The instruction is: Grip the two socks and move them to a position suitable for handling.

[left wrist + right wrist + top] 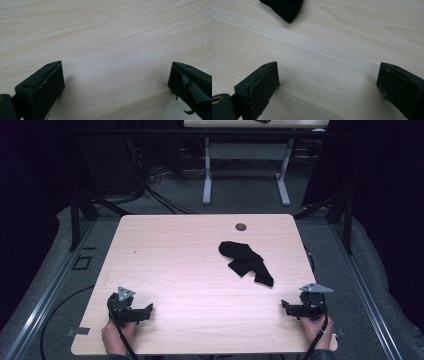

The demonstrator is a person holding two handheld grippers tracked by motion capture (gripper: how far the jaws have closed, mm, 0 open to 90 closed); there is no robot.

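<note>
A black piece of cloth (246, 262), crumpled and folded over itself, lies right of centre on the light wooden table (180, 260). One rounded end of the cloth (284, 8) shows at the top of the right gripper view. My left gripper (148, 310) rests near the front left of the table, held by a hand; its jaws stand wide apart over bare wood (116, 72). My right gripper (284, 306) sits near the front right, a short way in front of the cloth, open with nothing between its fingers (328, 77).
A round cable grommet (241, 226) sits near the table's far edge. Beyond the table stand a second desk's white legs (207, 175) and loose cables on grey carpet. Black frame posts (75, 217) flank the table on both sides.
</note>
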